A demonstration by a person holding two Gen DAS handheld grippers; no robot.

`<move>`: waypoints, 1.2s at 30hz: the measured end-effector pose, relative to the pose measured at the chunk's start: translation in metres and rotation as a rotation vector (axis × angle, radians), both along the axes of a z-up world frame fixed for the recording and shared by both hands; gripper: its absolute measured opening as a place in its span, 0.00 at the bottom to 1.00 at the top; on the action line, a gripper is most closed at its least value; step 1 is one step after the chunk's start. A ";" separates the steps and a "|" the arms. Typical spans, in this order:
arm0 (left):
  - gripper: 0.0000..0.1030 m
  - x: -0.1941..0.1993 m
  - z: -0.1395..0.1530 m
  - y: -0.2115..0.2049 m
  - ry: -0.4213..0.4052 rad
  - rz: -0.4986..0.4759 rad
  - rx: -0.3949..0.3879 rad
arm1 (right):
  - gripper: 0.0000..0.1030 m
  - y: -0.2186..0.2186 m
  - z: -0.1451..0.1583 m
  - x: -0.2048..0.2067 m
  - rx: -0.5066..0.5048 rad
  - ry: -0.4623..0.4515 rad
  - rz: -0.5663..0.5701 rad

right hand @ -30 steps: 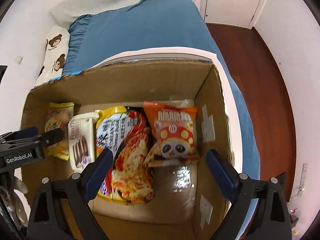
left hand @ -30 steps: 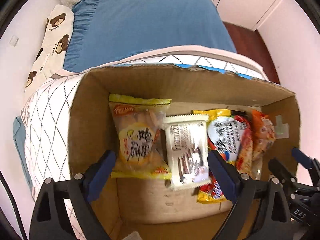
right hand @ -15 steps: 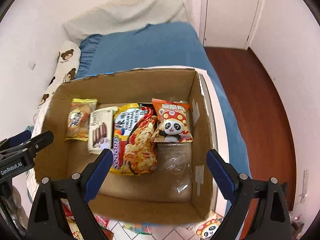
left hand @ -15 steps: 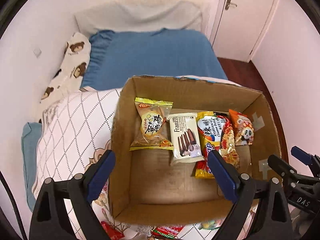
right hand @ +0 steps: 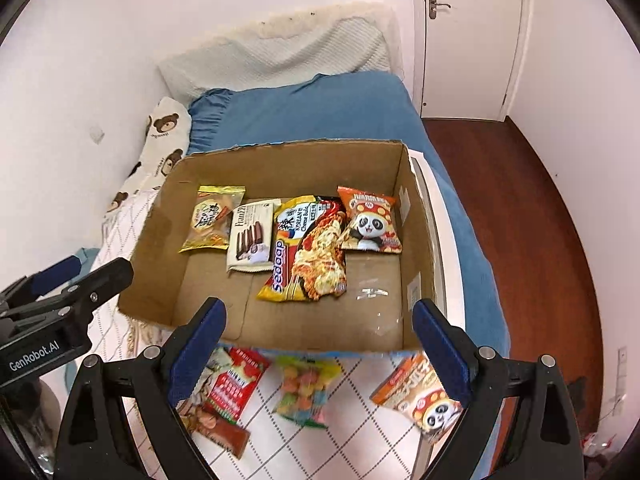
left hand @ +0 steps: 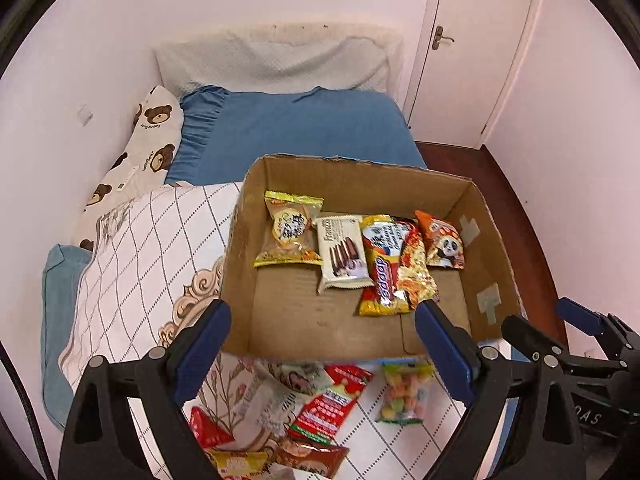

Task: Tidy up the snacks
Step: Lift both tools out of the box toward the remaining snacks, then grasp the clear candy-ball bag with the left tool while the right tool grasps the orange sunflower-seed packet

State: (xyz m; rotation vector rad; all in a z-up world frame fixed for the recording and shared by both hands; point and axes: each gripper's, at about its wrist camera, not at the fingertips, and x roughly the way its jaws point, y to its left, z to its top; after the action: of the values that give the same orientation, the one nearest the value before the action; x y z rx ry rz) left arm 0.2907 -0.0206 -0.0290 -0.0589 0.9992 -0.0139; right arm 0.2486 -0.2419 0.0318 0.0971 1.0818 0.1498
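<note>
A cardboard box (left hand: pixel 280 320) (right hand: pixel 288 164) sits on the bed. Inside lie a yellow biscuit pack (left hand: pixel 290 236) (right hand: pixel 212 220), a white wafer pack (left hand: pixel 342 250) (right hand: pixel 250 236), a yellow-red noodle pack (left hand: pixel 394 264) (right hand: pixel 310 252) and an orange panda pack (left hand: pixel 442 240) (right hand: pixel 370 222). Loose snacks lie on the quilt in front of the box: a red pack (left hand: pixel 330 404) (right hand: pixel 232 384), a candy bag (left hand: pixel 402 394) (right hand: pixel 306 390), a second panda pack (right hand: pixel 420 396). My left gripper (left hand: pixel 322 352) and right gripper (right hand: pixel 316 346) are both open and empty, above the box's near edge.
A patterned quilt (left hand: pixel 140 264) covers the near bed, a blue sheet (left hand: pixel 300 132) and a bear pillow (left hand: pixel 148 140) lie beyond. A door (right hand: pixel 468 32) and wooden floor (right hand: pixel 540 220) are at the right. More packets (left hand: pixel 308 456) lie at the bottom edge.
Both grippers have pulled back and up from inside the box. The whole box and the loose snacks in front of it have come into view. The packs in the box have not moved.
</note>
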 end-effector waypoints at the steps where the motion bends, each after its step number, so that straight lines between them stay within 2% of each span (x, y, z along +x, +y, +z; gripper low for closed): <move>1: 0.91 -0.004 -0.002 -0.001 0.006 0.003 -0.008 | 0.93 -0.004 0.000 -0.004 0.004 0.001 0.000; 5: 0.91 -0.020 -0.022 -0.010 0.052 0.009 -0.001 | 0.94 -0.027 -0.011 -0.015 0.021 0.009 -0.010; 10: 0.91 -0.031 -0.081 -0.038 0.180 0.000 -0.002 | 0.93 -0.065 -0.052 -0.027 -0.034 0.061 0.011; 12: 0.91 -0.031 -0.109 -0.055 0.237 -0.013 0.016 | 0.74 -0.078 -0.072 -0.029 -0.078 0.098 0.031; 18: 0.91 -0.023 -0.169 -0.097 0.370 -0.067 0.069 | 0.77 -0.087 -0.132 -0.024 -0.210 0.189 0.218; 23: 0.91 -0.019 -0.196 -0.118 0.423 -0.106 0.123 | 0.78 -0.080 -0.180 -0.018 -0.259 0.292 0.372; 26: 0.91 -0.014 -0.208 -0.129 0.461 -0.128 0.126 | 0.75 -0.091 -0.196 -0.013 -0.174 0.351 0.336; 27: 0.91 -0.012 -0.210 -0.133 0.465 -0.139 0.125 | 0.71 -0.097 -0.198 -0.011 -0.126 0.370 0.303; 31: 0.91 -0.004 -0.212 -0.148 0.437 -0.159 0.140 | 0.69 -0.133 -0.210 -0.011 0.073 0.496 0.107; 32: 0.80 -0.004 -0.212 -0.150 0.433 -0.159 0.139 | 0.69 -0.142 -0.214 -0.013 0.123 0.521 0.065; 33: 0.63 -0.003 -0.212 -0.152 0.431 -0.159 0.138 | 0.69 -0.152 -0.219 -0.017 0.190 0.555 0.019; 35: 0.55 -0.004 -0.213 -0.156 0.432 -0.161 0.141 | 0.69 -0.164 -0.224 -0.024 0.285 0.587 -0.034; 36: 0.50 -0.006 -0.213 -0.157 0.431 -0.165 0.141 | 0.69 -0.168 -0.223 -0.027 0.300 0.580 -0.042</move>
State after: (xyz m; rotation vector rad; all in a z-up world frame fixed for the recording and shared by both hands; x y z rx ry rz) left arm 0.2850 -0.1773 -0.2421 0.1568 1.4310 -0.0846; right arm 0.2211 -0.4100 -0.1912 0.4538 1.6286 0.2548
